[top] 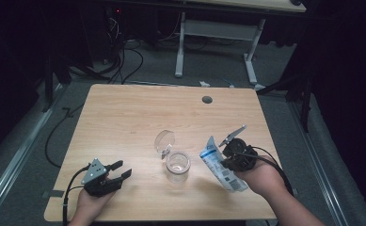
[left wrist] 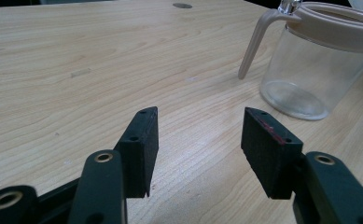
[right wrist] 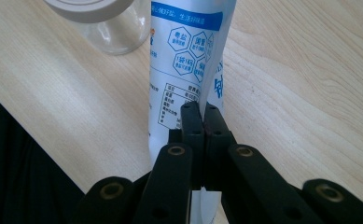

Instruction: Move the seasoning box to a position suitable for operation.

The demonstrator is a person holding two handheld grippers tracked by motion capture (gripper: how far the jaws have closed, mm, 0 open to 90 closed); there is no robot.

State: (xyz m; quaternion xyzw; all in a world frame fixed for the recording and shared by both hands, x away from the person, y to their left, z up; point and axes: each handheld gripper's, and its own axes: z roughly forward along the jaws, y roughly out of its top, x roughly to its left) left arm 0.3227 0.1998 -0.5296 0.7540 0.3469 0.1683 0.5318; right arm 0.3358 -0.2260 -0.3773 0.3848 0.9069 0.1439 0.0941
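my right tongs (top: 224, 160) are clamped tight on a white and blue printed pouch (top: 220, 167), the pads pinching its thin film flat; in the right gripper view the pouch (right wrist: 184, 60) rises from between the jaws toward the jar. i hold it just right of the clear glass jar (top: 178, 165), which stands upright near the middle of the wooden surface (top: 124, 122), its hinged lid (top: 164, 141) flipped open behind it. pouch and jar look close, though i cannot tell if they touch. my left tongs (top: 119, 170) sit low over the surface to the left of the jar, jaws spread apart with nothing between them; the jar (left wrist: 317, 65) shows ahead to their right.
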